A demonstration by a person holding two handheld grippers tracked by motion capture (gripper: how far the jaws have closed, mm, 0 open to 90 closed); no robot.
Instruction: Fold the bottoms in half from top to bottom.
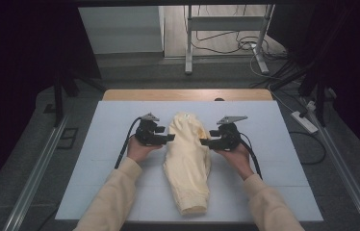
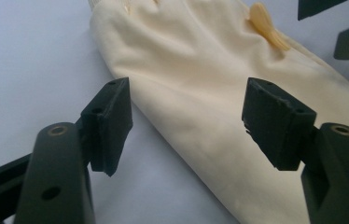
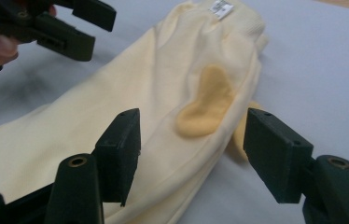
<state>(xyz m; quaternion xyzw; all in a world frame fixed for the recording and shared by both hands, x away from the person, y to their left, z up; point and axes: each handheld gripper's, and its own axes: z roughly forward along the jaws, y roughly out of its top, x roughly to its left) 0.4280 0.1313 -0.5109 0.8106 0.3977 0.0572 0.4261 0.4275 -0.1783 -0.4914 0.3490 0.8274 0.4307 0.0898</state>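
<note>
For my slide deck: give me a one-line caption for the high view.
Two open grippers, left and right, flank a folded cream garment on a white-covered table.

Overhead view and close tongs views share garment (image 1: 187, 159).

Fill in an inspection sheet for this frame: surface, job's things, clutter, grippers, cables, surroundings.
Surface: white mat on a wooden table.
Job's things: pale yellow garment, folded lengthwise, with a darker yellow patch and a neck label.
Clutter: nothing seen.
Grippers: left hand-held gripper and right hand-held gripper open, flanking the garment, gripping nothing.
Cables: one trailing from each gripper; more on the floor.
Surroundings: metal stand, power strip, dark curtains.
</note>
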